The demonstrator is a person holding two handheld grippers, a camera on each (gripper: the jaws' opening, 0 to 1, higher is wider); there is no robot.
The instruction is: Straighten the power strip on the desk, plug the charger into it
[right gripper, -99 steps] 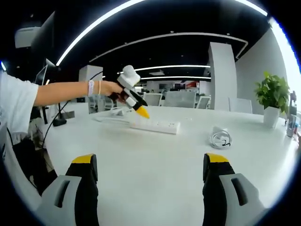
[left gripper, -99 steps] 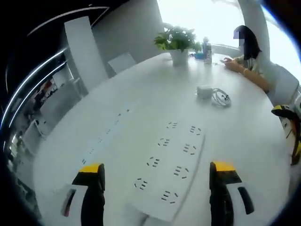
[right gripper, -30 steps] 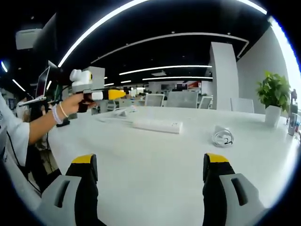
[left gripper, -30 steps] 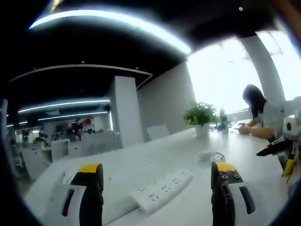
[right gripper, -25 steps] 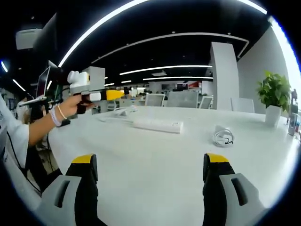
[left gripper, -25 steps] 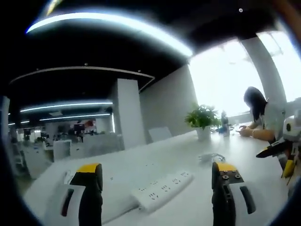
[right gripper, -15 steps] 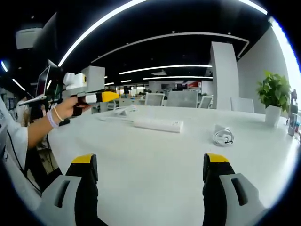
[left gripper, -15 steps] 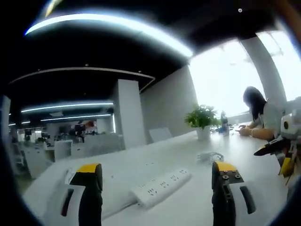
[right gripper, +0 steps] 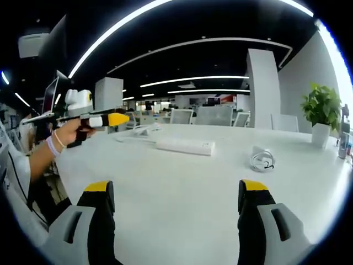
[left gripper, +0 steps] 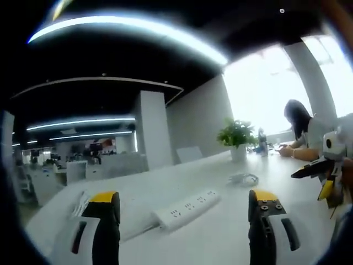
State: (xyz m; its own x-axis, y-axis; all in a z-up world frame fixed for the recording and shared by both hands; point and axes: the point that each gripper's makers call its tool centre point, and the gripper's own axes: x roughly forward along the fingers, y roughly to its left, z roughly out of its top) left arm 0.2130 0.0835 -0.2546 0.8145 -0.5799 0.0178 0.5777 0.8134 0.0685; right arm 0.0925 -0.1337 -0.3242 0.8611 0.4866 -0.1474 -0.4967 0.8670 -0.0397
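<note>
White power strip (left gripper: 185,208) lies flat on the desk (right gripper: 182,187), far from both grippers, its cord trailing left. Charger (right gripper: 259,160) with coiled cable sits right of the strip, well apart. Left gripper (left gripper: 183,221) jaws wide, holding nothing, above the desk. Right gripper (right gripper: 175,207) jaws wide, holding nothing. Potted plant (right gripper: 320,113) far right.

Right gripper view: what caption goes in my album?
Open right gripper faces the power strip and coiled charger on a white desk.
</note>
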